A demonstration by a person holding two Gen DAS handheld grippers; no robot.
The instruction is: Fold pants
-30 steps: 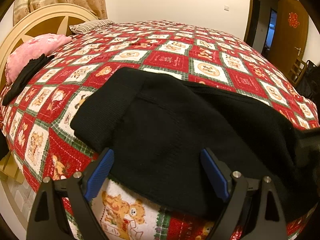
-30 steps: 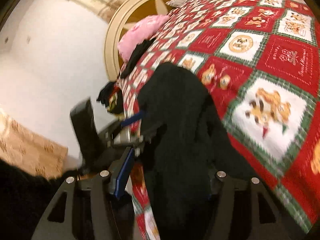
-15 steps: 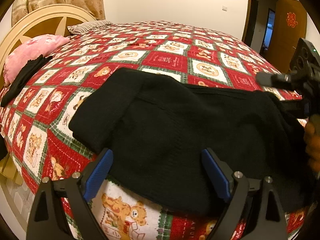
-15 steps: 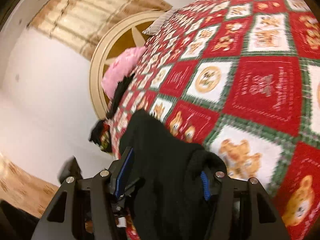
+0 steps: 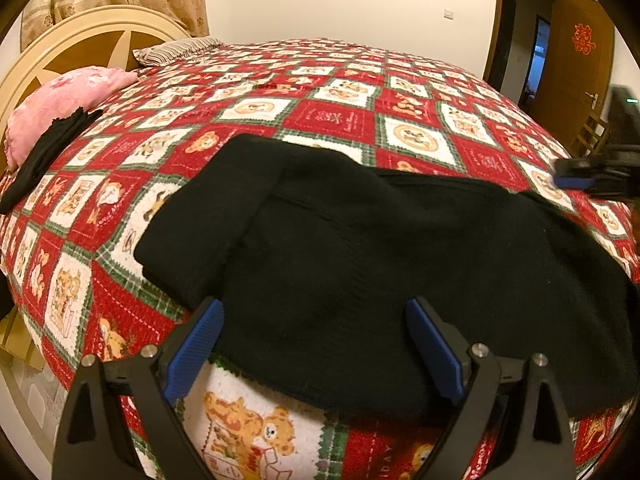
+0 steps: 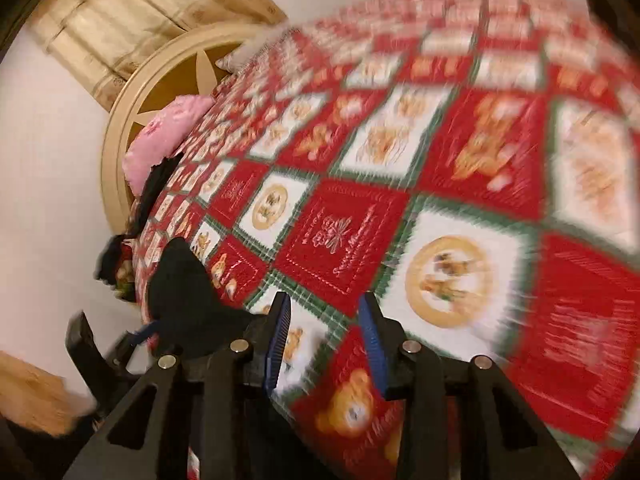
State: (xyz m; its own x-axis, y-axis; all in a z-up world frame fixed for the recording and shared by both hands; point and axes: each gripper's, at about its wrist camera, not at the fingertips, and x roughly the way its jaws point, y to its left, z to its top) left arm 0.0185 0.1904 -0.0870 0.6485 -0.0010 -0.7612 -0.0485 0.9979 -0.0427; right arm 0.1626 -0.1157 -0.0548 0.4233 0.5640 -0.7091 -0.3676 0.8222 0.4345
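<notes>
Bedspread (image 5: 332, 112) under black pants (image 5: 380, 256)

Warm, dim indoor light; fisheye-bent edges; left view sharp, right view motion-blurred.

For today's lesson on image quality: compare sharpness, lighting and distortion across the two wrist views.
Left wrist view: sharp, warm yellowish light, fisheye bulging the quilt around the black pants. Right wrist view: heavy motion smear over the quilt, while the right gripper stays crisp.
</notes>
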